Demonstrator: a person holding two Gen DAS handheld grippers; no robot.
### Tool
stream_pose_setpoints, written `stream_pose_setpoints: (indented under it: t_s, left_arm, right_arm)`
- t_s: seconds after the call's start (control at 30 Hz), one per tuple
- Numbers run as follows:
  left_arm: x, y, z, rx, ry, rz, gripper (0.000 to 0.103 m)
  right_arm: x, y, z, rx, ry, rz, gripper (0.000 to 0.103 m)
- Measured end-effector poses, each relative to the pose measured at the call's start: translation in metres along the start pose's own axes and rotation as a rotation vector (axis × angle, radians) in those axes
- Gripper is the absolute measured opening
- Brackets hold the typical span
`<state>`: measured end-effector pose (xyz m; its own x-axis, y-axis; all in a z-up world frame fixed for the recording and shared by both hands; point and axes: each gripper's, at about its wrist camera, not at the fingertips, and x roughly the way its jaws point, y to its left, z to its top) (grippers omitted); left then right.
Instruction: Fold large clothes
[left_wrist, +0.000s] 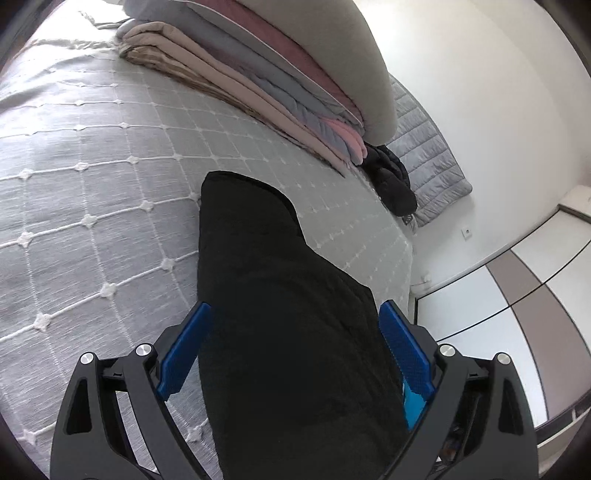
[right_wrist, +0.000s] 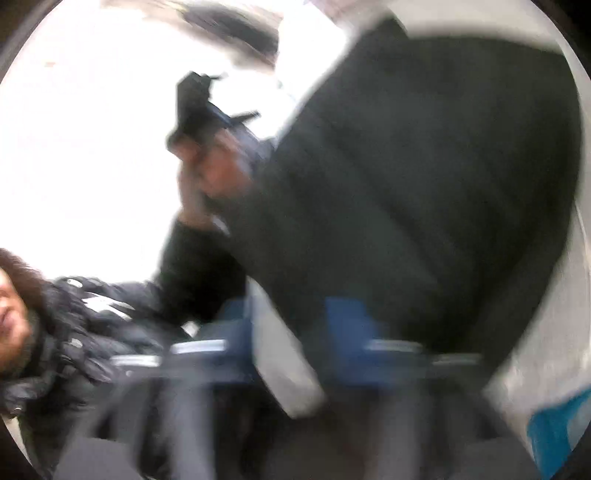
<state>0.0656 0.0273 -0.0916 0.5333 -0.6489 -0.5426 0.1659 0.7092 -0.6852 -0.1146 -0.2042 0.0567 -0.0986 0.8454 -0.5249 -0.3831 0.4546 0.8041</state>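
A black garment (left_wrist: 288, 295) lies in a long folded strip on the grey quilted bedspread (left_wrist: 92, 166), its far end resting on the bed. My left gripper (left_wrist: 295, 306) is open, one blue pad (left_wrist: 184, 354) on each side of the strip. The right wrist view is heavily motion-blurred. There the black garment (right_wrist: 424, 184) fills the upper right. My right gripper (right_wrist: 291, 332) shows a gap between its blue pads (right_wrist: 343, 332) with pale surface behind, so it looks open, and the cloth hangs just right of it. A hand (right_wrist: 199, 177) holds the left gripper (right_wrist: 207, 110) beyond.
A stack of folded blankets (left_wrist: 277, 74) under a pale cushion lies along the bed's far side. A dark jacket (left_wrist: 391, 184) and a grey quilted pad (left_wrist: 424, 147) sit by the white wall. A wardrobe (left_wrist: 517, 314) stands right. The person's black puffer sleeve (right_wrist: 92, 325) is lower left.
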Motion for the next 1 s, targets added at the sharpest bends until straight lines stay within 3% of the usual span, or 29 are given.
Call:
stream_pose_setpoints:
  t_s: [0.07, 0.17, 0.23, 0.27, 0.37, 0.47, 0.5, 0.53, 0.63, 0.7, 0.8, 0.87, 0.93, 1.0]
  left_arm:
    - [-0.005, 0.004, 0.002, -0.013, -0.008, -0.003, 0.088]
    - [-0.015, 0.008, 0.005, -0.025, -0.025, -0.004, 0.088]
    - [-0.021, 0.009, 0.005, -0.023, -0.03, -0.005, 0.088]
    - [-0.023, 0.01, 0.004, -0.02, -0.028, -0.005, 0.088]
    - [-0.029, 0.012, 0.003, -0.009, -0.017, -0.005, 0.088]
    - [-0.037, 0.014, 0.002, -0.01, -0.025, 0.008, 0.088]
    - [-0.039, 0.016, 0.003, -0.012, -0.022, 0.007, 0.088]
    - [-0.039, 0.016, 0.003, -0.01, -0.019, 0.002, 0.088]
    - [-0.036, 0.015, 0.001, -0.002, 0.002, 0.007, 0.088]
    - [-0.03, 0.012, -0.002, 0.021, 0.05, 0.017, 0.088]
    - [-0.023, 0.006, -0.009, 0.068, 0.108, 0.023, 0.088]
    - [-0.022, 0.0, -0.015, 0.106, 0.141, -0.007, 0.088]
    - [-0.027, -0.005, -0.02, 0.119, 0.168, -0.108, 0.088]
    - [-0.034, -0.012, -0.024, 0.149, 0.183, -0.216, 0.088]
  right_arm:
    - [-0.009, 0.017, 0.028, -0.053, -0.125, 0.006, 0.098]
    - [-0.015, 0.005, 0.066, -0.023, -0.267, -0.108, 0.098]
    - [-0.011, -0.024, 0.083, 0.054, -0.304, -0.291, 0.098]
    - [-0.006, -0.048, 0.088, 0.122, -0.294, -0.444, 0.096]
    - [0.001, -0.093, 0.087, 0.246, -0.289, -0.43, 0.095]
    - [-0.01, -0.062, 0.09, 0.23, -0.353, -0.429, 0.095]
    - [-0.014, -0.054, 0.094, 0.217, -0.369, -0.464, 0.095]
    - [-0.012, -0.056, 0.096, 0.227, -0.352, -0.515, 0.095]
    - [0.02, -0.08, 0.104, 0.236, -0.168, -0.638, 0.096]
    - [0.028, -0.072, 0.107, 0.22, -0.153, -0.72, 0.095]
    - [0.018, -0.036, 0.101, 0.207, -0.249, -0.698, 0.095]
    - [0.018, -0.003, 0.085, 0.154, -0.291, -0.574, 0.095]
    - [0.025, 0.017, 0.07, 0.127, -0.267, -0.508, 0.095]
    - [0.03, 0.021, 0.048, 0.132, -0.214, -0.526, 0.095]
